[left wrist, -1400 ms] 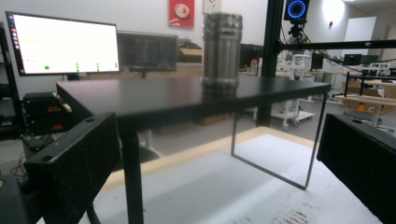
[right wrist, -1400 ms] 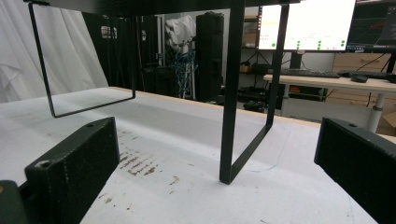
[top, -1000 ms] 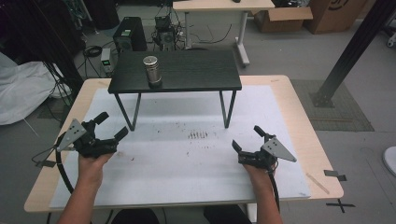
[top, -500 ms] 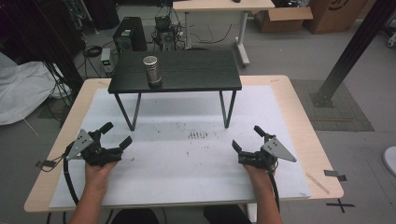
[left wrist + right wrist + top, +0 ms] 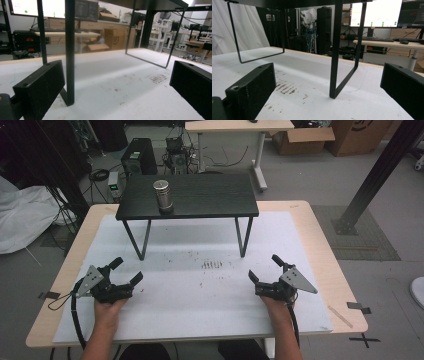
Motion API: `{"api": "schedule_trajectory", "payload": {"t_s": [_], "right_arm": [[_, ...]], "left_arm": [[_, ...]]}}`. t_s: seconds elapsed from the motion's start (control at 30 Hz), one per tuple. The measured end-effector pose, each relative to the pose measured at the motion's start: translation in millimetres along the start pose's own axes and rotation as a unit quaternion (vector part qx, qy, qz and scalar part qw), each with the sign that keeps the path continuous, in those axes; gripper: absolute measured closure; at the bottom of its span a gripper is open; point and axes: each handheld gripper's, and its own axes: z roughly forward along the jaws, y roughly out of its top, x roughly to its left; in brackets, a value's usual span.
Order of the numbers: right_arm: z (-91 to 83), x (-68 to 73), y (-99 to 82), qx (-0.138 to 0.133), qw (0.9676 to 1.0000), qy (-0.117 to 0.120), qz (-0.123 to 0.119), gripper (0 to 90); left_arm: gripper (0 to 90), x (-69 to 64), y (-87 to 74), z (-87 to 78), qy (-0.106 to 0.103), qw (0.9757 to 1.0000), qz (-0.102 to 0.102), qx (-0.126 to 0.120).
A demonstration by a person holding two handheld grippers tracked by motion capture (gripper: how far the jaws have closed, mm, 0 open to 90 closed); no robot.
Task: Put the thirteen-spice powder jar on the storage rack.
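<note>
Both your grippers, left [image 5: 122,272] and right [image 5: 262,267], had released jaws; the upright silver metal cylinder [image 5: 162,195] on the black raised shelf [image 5: 210,200] stood nearer your left.

From my end the black stand [image 5: 140,3] gets chopped by the top edge in both gripper views, so I only get its legs and the underside of its top. The metal cup [image 5: 162,195] on it is too small in the high view to tell what's inside. My forearms run off the bottom edge there. The dark marks [image 5: 212,265] on the white mat [image 5: 200,295] are too tiny to read, just smudges really.
</note>
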Motion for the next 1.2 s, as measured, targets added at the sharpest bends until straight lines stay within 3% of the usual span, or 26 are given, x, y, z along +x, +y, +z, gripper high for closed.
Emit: {"api": "schedule_trajectory", "payload": {"t_s": [0.1,0.13,0.17,0.2,0.27,0.43,1.2], "right_arm": [[0.0,0.0,0.0,0.0,1.0,0.0,-0.001,0.0],[0.0,0.1,0.0,0.0,1.0,0.0,-0.001,0.0],[-0.1,0.1,0.0,0.0,1.0,0.0,-0.001,0.0],[-0.1,0.2,-0.1,0.0,1.0,0.0,-0.002,0.0],[-0.1,0.3,-0.1,-0.001,1.0,0.0,-0.002,0.0],[-0.1,0.3,-0.2,-0.001,1.0,0.0,-0.002,0.0],[0.3,0.7,0.0,0.002,1.0,-0.001,-0.002,0.0]], "left_arm": [[0.2,-2.6,-0.6,-0.4,-0.001,0.9999,0.012,-0.002],[0.2,-7.3,-1.7,-1.0,0.0,0.9992,0.039,-0.006],[0.2,-10.6,-2.2,-1.0,0.003,0.9986,0.053,-0.007],[0.2,-10.6,-2.2,-1.0,0.003,0.9986,0.053,-0.007],[0.2,-15.0,-2.3,0.2,0.01,0.9972,0.074,0.001],[0.2,-12.7,-2.6,-1.0,0.014,0.9982,0.059,-0.006],[0.2,-12.2,-2.4,-0.2,0.014,0.9983,0.057,-0.002]]}}
